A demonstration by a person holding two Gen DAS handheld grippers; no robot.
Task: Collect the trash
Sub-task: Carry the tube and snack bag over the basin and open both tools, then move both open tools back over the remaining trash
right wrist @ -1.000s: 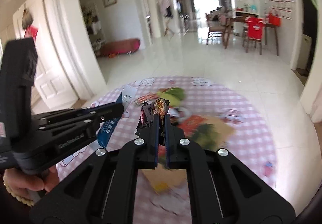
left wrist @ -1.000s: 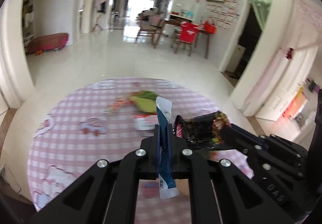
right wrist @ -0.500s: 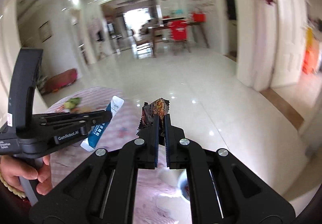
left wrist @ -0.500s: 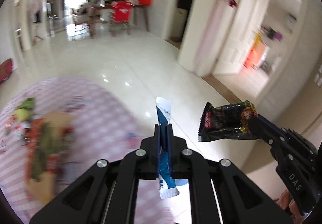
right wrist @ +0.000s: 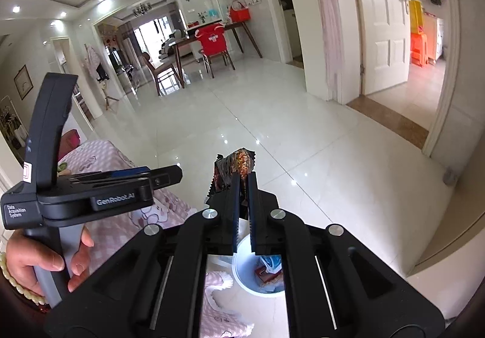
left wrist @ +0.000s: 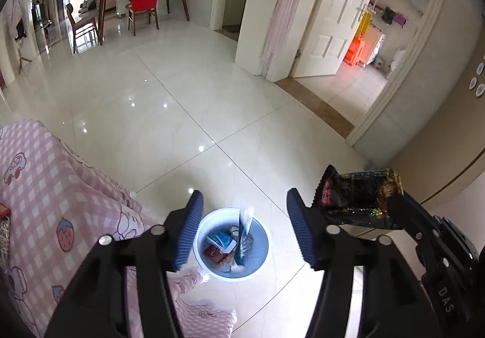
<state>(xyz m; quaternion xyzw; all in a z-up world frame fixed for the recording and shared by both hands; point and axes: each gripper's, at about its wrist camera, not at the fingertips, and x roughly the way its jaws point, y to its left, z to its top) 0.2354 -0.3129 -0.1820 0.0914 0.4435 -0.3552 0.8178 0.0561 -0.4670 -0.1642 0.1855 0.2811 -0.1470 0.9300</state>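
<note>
The left gripper (left wrist: 242, 225) hangs spread wide and empty above the blue bin (left wrist: 263, 250), where a blue-and-white sachet (left wrist: 244, 234) stands among other wrappers, while the right gripper (right wrist: 243, 183), beside the bin, clamps a dark snack wrapper (right wrist: 235, 168) not yet dropped.

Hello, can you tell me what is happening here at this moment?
A person is clearing trash from a table with a pink checked cloth into a blue bin on the floor. The left tongs are open above the bin, and a blue and white wrapper is inside it or dropping in, standing upright among other trash. The right tongs are shut on a dark snack bag, held beside the bin and not yet let go.
</note>
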